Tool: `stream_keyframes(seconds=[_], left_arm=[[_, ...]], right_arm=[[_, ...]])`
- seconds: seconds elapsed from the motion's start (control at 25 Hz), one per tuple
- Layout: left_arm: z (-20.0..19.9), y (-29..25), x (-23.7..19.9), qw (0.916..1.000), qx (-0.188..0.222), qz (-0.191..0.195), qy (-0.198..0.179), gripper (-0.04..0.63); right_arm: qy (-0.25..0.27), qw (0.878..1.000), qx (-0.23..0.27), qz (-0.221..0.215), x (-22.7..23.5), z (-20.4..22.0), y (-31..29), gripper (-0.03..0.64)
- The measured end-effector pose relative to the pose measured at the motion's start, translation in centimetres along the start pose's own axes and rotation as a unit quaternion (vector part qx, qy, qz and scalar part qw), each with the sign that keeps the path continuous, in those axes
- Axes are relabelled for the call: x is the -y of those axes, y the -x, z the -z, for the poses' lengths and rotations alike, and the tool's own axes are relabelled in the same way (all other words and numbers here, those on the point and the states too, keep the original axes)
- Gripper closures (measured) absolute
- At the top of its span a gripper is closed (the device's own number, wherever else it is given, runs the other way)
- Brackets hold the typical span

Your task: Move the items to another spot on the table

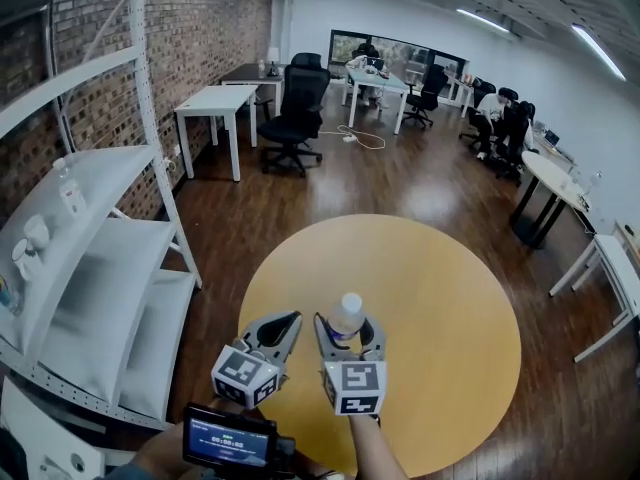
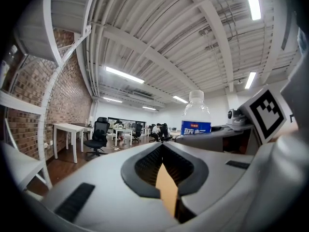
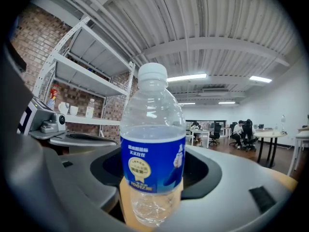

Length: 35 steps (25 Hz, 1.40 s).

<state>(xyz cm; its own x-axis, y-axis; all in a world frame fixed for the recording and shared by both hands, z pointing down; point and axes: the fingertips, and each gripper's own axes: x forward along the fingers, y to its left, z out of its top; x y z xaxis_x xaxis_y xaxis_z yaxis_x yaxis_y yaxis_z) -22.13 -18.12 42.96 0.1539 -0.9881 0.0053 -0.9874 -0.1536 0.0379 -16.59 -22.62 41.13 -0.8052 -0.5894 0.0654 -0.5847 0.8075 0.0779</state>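
A clear water bottle (image 1: 346, 317) with a blue label and white cap stands upright near the front of the round yellow table (image 1: 440, 298). My right gripper (image 1: 347, 328) is shut on it, a jaw on each side of its body. In the right gripper view the water bottle (image 3: 152, 149) fills the hollow between the jaws. I cannot tell whether its base rests on the table. My left gripper (image 1: 286, 322) hovers just left of it, shut and empty, its tips meeting. From the left gripper view the water bottle (image 2: 196, 117) shows beyond the right gripper's marker cube.
A white metal shelf unit (image 1: 100, 268) stands close on the left against a brick wall. A black office chair (image 1: 295, 108) and white desks (image 1: 215, 103) are farther back. A hand holds a small screen device (image 1: 225, 438) at the table's near edge.
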Motion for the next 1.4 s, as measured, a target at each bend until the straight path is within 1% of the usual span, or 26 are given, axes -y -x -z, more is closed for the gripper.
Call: stream_keyframes(seconds=[0.2,0.44,0.56,0.68,0.8,1.12,1.28,1.4], left_arm=[[0.8,1.7,-4.9,0.9996,0.004,-0.028,0.007,0.591],[1.7,3.5,-9.6,0.998,-0.006,-0.061,0.014,0.591],[1.8,4.1,-11.6,0.9972,-0.011,-0.073,0.01,0.591],[2.6,4.9,-13.7,0.9963,-0.018,-0.084,0.004,0.591],[3.5,5.3,-15.5,0.9953,-0.02,-0.095,0.005,0.591],[5.5,5.5,-18.4,0.9934,-0.041,-0.106,0.014,0.591],[7.0,5.1,-18.6,0.9934,-0.055,-0.1,0.016,0.591],[8.3,4.9,-18.3,0.9932,-0.072,-0.09,0.019,0.591]], right_arm=[[0.001,1.0,0.003,-0.03,-4.2,0.1,-4.1,0.324],[0.0,0.998,0.002,-0.06,-8.4,0.8,-7.8,0.324],[0.0,0.998,0.004,-0.069,-10.0,1.2,-9.6,0.324],[-0.003,0.997,0.0,-0.075,-11.4,2.4,-11.5,0.324],[-0.004,0.997,-0.007,-0.08,-12.7,4.1,-13.1,0.324],[-0.012,0.996,-0.027,-0.08,-14.0,9.0,-16.1,0.324],[-0.015,0.996,-0.029,-0.081,-14.7,11.2,-17.0,0.322],[-0.025,0.997,-0.038,-0.067,-14.3,12.9,-17.0,0.321]])
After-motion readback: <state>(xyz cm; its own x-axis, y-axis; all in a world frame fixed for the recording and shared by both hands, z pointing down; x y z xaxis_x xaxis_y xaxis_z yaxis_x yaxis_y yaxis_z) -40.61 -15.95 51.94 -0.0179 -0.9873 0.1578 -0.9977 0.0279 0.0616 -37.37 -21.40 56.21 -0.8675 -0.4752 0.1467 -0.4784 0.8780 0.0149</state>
